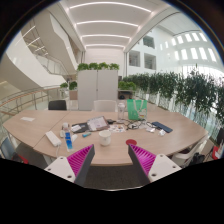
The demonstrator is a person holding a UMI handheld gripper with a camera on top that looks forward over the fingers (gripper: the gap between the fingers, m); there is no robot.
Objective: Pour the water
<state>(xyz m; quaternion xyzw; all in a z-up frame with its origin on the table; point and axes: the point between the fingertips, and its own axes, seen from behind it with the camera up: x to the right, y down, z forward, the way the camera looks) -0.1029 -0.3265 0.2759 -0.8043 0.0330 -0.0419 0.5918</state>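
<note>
Your gripper point(112, 163) hovers with its pink-padded fingers spread apart, holding nothing. A round wooden table point(45, 128) lies ahead. At twelve o'clock, near you, stands a white cup point(105, 137); a blue-capped bottle point(68, 139) sits at ten o'clock, a green pitcher point(136, 108) at one o'clock across the table. Nothing is grasped; pouring has likely not begun.

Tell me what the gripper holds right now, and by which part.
Nothing. The gripper is open, its fingers apart with bare space between them; the cup and bottle stand on the table beyond.
</note>
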